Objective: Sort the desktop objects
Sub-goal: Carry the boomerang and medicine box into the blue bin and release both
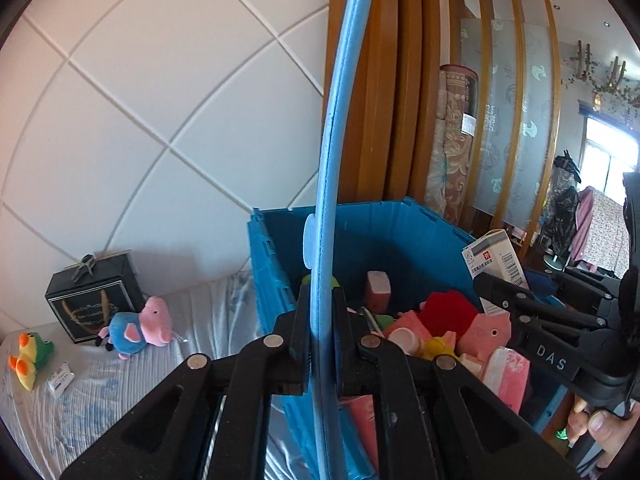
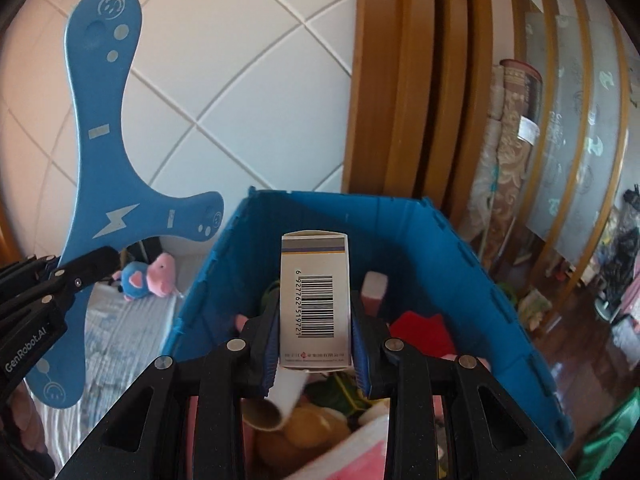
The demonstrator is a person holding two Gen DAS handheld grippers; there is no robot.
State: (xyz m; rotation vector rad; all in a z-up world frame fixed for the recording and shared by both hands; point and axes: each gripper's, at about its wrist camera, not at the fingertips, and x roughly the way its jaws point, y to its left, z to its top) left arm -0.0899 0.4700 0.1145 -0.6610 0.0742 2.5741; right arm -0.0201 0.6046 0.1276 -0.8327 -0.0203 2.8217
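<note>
Left gripper point(image 1: 320, 344): fingers clenched on the blue boomerang point(image 2: 100, 168), gripping it edge-on near its lower arm; the boomerang stands upright above the fingers.
Right gripper point(image 2: 316, 344): fingers clamped on the white barcode box point(image 2: 316, 300), which is held upright, barcode facing the camera.
Hand point(image 1: 600, 428): grips the right gripper's handle, at the lower right of the left wrist view.
Blue crate point(image 2: 460, 272): directly below and ahead of both grippers; holds pink, red, yellow and white items piled together.
Table point(image 1: 100, 380): left of the crate, under a pale striped cover.
Pig plush point(image 1: 138, 326): lies on the cover, beside the black gift box point(image 1: 94, 298).
Duck toy point(image 1: 30, 354): near the table's left edge.
</note>
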